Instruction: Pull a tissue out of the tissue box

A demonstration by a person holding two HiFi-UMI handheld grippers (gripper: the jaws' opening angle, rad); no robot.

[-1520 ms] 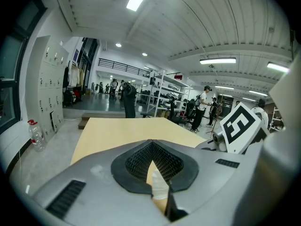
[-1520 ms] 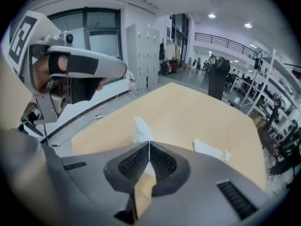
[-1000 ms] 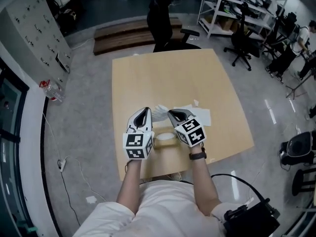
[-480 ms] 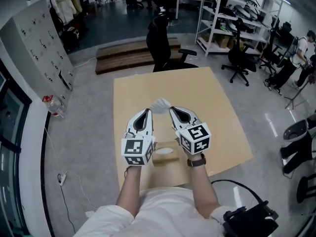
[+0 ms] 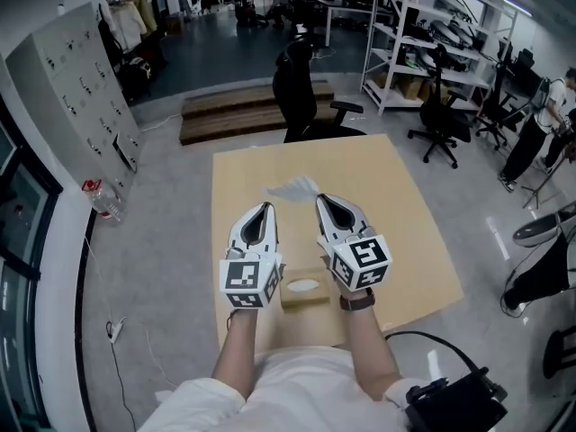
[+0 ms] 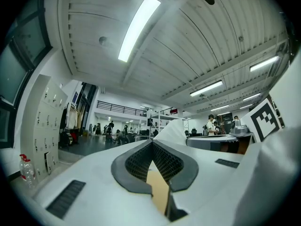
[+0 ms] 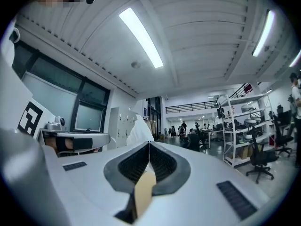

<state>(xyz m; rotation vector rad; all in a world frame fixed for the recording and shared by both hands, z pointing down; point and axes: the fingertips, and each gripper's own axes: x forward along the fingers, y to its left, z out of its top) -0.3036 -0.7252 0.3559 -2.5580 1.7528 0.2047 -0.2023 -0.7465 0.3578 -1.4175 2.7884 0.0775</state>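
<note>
A tan tissue box [image 5: 304, 289] with an oval slot sits near the front edge of the wooden table [image 5: 387, 205], between my two forearms. My right gripper [image 5: 319, 198] is raised above the table and points away from me, shut on a white tissue [image 5: 292, 187] that spreads leftward from its tip. In the right gripper view the tissue [image 7: 139, 130] stands up just past the closed jaw tips [image 7: 149, 144]. My left gripper [image 5: 265, 207] is level beside it, its jaws [image 6: 151, 143] shut with nothing between them. The tissue [image 6: 172, 130] shows to their right.
A black office chair [image 5: 301, 84] stands at the table's far edge, with a low wooden platform [image 5: 238, 115] behind it. Metal shelves [image 5: 423, 34] and more chairs fill the back right. A grey cabinet [image 5: 63, 88] and bottles [image 5: 97, 196] are on the left.
Both grippers have risen from beside the box to well above the table. The tissue came up with the right gripper and now hangs free of the box.
</note>
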